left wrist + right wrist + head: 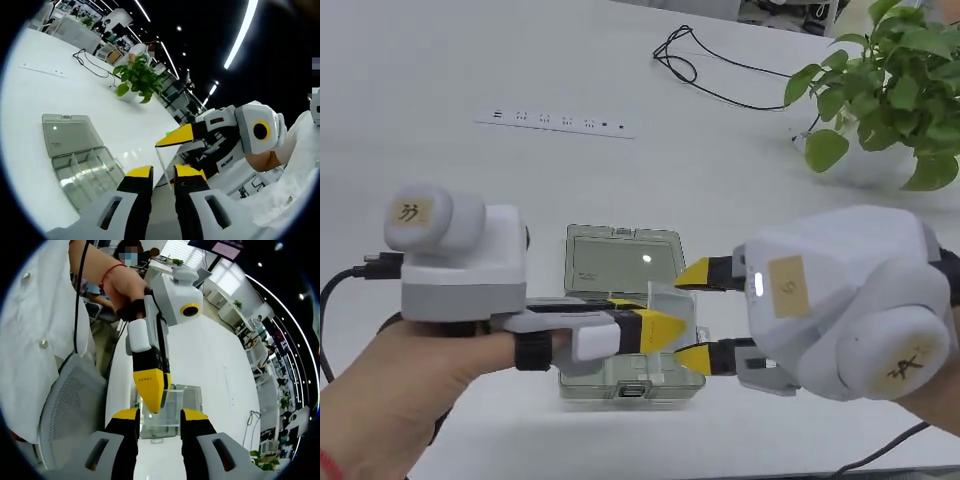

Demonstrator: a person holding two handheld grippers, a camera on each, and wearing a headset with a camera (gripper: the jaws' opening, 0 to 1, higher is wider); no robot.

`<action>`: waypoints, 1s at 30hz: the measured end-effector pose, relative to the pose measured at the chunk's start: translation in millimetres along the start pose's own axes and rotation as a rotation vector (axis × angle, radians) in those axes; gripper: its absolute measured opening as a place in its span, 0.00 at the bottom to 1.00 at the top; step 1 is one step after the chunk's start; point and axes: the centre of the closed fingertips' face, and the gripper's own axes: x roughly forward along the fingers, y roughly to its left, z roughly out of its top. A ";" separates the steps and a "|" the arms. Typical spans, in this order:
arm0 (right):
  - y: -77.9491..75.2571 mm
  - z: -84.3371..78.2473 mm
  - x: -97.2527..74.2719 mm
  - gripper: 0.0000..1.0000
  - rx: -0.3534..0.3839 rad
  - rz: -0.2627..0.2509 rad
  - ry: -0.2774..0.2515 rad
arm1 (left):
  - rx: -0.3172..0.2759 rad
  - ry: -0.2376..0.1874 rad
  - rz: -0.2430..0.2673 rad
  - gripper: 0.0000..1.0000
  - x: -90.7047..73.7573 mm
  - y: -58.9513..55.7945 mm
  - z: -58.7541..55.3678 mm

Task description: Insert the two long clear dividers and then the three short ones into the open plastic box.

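Note:
The open clear plastic box [582, 382] sits on the white table, its lid [620, 262] laid flat behind it. Clear dividers stand inside the box [85, 175]. My left gripper [672, 330] reaches in from the left above the box, shut on a small clear divider [665, 298] that stands upright. In the left gripper view the divider [161, 161] shows edge-on between my left gripper's [164, 172] jaws. My right gripper [692, 315] comes from the right, open, its yellow tips above and below the divider. In the right gripper view the divider [175, 402] hangs between my right gripper's [160, 415] jaws.
A white power strip [555, 122] lies at the back of the table, with a black cable [720, 70] behind it. A potted plant [890, 90] stands at the back right. A grey mesh chair [70, 405] is by the table's near edge.

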 end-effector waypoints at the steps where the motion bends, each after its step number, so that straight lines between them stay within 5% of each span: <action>1: -0.2 0.3 0.0 0.32 -0.002 0.000 0.000 | -0.003 -0.002 -0.002 0.10 0.0 -0.1 0.3; 8: -0.5 1.1 -0.5 0.32 -0.011 -0.004 0.006 | -0.021 -0.004 -0.017 0.00 0.5 -2.4 0.0; 23: -0.8 1.6 -0.9 0.33 -0.011 -0.015 0.010 | -0.042 -0.028 -0.024 0.00 0.5 -5.0 0.0; 28: -5.1 7.9 -8.3 0.33 0.066 0.009 -0.050 | 0.108 -0.002 -0.010 0.00 -4.0 -3.5 -2.4; 30: -8.1 11.8 -14.7 0.33 0.156 0.056 -0.112 | 0.246 0.034 -0.027 0.00 -7.0 -6.8 -7.4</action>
